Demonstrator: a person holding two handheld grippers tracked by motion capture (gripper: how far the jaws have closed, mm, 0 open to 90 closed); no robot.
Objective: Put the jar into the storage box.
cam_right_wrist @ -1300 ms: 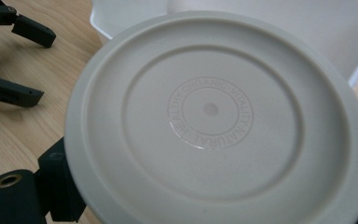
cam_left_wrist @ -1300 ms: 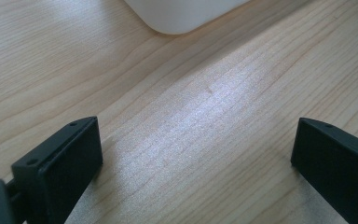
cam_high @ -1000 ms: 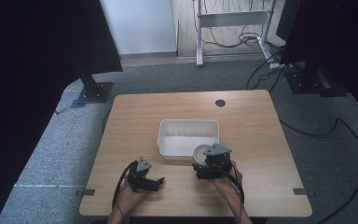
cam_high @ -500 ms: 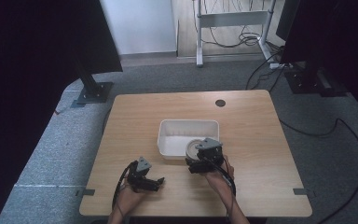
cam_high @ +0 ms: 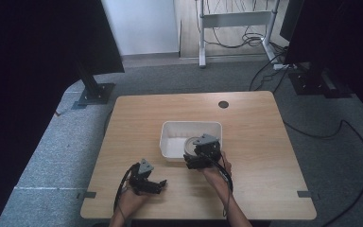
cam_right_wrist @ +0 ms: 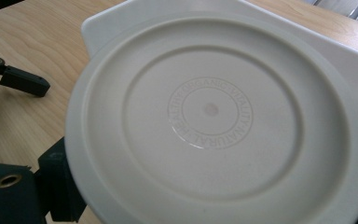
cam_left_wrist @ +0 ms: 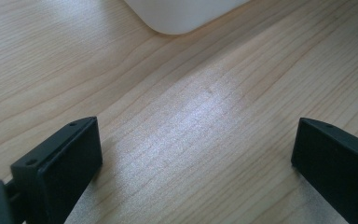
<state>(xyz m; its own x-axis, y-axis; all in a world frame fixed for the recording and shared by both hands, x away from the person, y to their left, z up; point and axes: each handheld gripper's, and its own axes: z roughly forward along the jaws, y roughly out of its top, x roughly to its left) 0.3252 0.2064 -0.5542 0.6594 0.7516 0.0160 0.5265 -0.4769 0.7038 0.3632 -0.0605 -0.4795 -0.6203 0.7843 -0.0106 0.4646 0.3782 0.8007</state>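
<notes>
My right gripper (cam_high: pixel 199 153) is shut on a round tub with a cream lid (cam_right_wrist: pixel 209 109); the lid bears an embossed ring of lettering. The tub (cam_high: pixel 189 144) hangs over the near edge of the white rectangular bin (cam_high: pixel 189 124) at the table's middle. In the right gripper view my right gripper (cam_right_wrist: pixel 214 196) grips the tub's sides, and the bin's rim (cam_right_wrist: pixel 307 39) shows behind it. My left gripper (cam_high: pixel 158 185) rests low near the table's front edge, left of the bin. It stands open (cam_left_wrist: pixel 203 158) over bare wood, with a corner of the bin (cam_left_wrist: pixel 182 14) ahead of it.
The wooden table (cam_high: pixel 264 142) has a dark round grommet hole (cam_high: pixel 223 104) at the back. The left gripper's finger (cam_right_wrist: pixel 23 81) shows at the left of the right gripper view. Black stands and cables sit on the grey carpet beyond the table.
My right gripper has carried the tub left and slightly away from me, from beside the bin's near right corner to over its near edge. The left gripper has stayed put.
</notes>
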